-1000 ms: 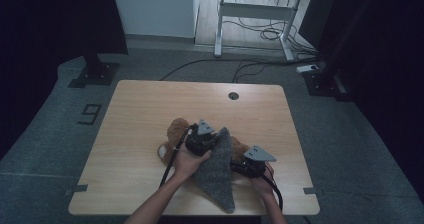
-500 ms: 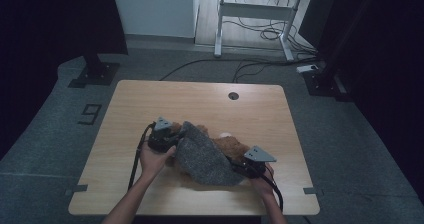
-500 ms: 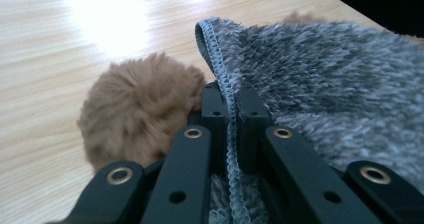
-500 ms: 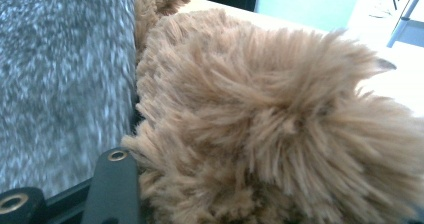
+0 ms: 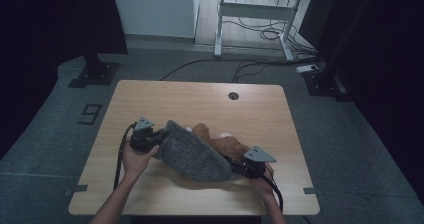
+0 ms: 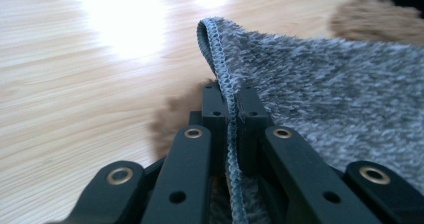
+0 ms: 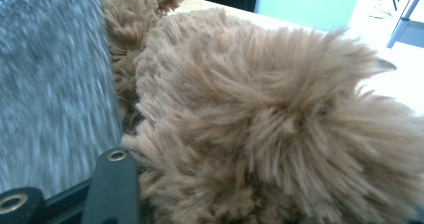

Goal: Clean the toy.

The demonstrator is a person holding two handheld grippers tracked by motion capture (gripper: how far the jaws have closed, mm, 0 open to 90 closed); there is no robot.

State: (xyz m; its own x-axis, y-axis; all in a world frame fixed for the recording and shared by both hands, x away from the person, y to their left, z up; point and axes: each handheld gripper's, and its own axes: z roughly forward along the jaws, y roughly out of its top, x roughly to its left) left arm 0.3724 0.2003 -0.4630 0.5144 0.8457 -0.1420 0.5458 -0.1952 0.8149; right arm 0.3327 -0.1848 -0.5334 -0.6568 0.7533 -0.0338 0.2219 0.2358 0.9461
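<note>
1. Grey fleece cloth (image 5: 192, 154) lies draped over the near middle of the wooden table (image 5: 200, 96), stretched between the two grippers and covering most of a brown plush toy (image 5: 222, 144)
2. At its right end, the right gripper (image 5: 239, 168) sits at the near right of the table, pushed in against cloth and toy; in the right gripper view brown fur (image 7: 270, 129) swamps the jaws, so I cannot tell whether they are spread or pinched
3. At its left end, the left gripper (image 5: 159, 136) has its jaws pressed together on the cloth's stitched hem (image 6: 227, 91), which runs up between them
4. Beyond the cloth the toy's head and a pale patch poke out toward the table's middle
5. Farthest off, a round cable hole (image 5: 233, 95) sits near the far edge
</note>
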